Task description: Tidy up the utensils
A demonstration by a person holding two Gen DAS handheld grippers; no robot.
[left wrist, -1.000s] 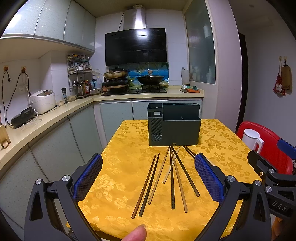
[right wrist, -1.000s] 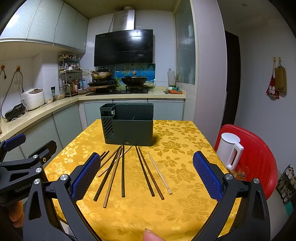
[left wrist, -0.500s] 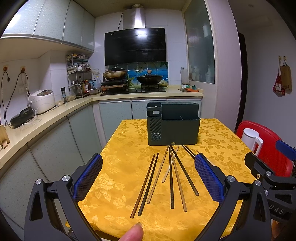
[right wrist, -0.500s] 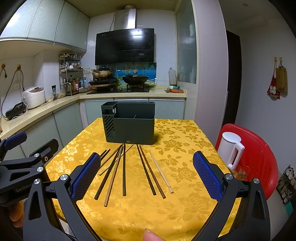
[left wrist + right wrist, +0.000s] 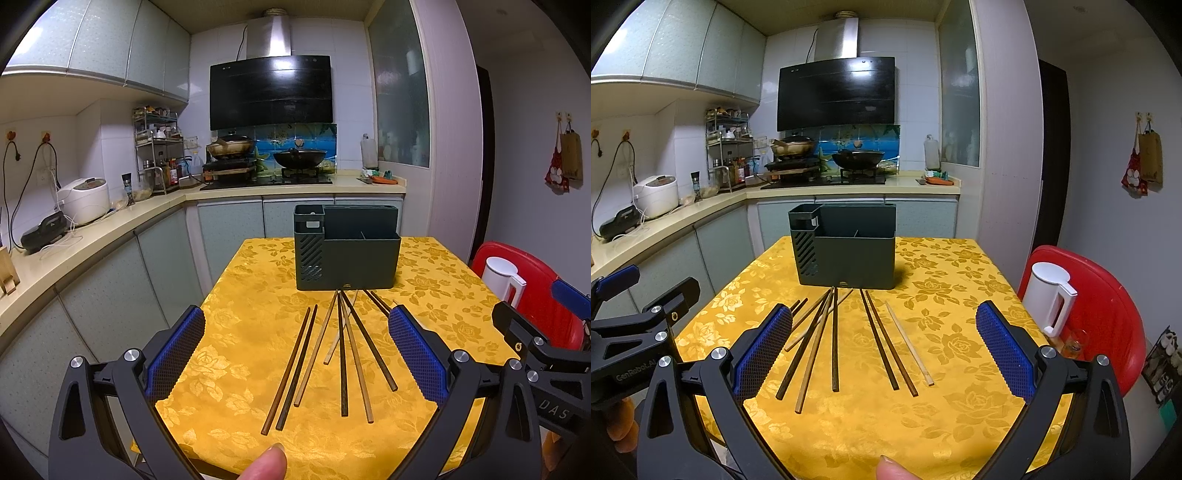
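Several wooden chopsticks (image 5: pixel 341 350) lie fanned out on the yellow tablecloth (image 5: pixel 243 332), tips toward a dark green utensil holder (image 5: pixel 345 247) standing behind them. They also show in the right wrist view, chopsticks (image 5: pixel 834 339) before the holder (image 5: pixel 846 245). My left gripper (image 5: pixel 295 356) is open and empty, held above the near ends of the chopsticks. My right gripper (image 5: pixel 882 352) is open and empty, also above the chopsticks. Each gripper shows at the edge of the other's view.
A white electric kettle (image 5: pixel 1049 299) sits on a red stool (image 5: pixel 1108 306) right of the table. A kitchen counter (image 5: pixel 74 251) with a rice cooker (image 5: pixel 83 199) runs along the left, a stove with pans (image 5: pixel 266 162) behind.
Both views have shifted slightly, the holder and chopsticks drifting a little; both grippers stay open and nothing on the table has moved.
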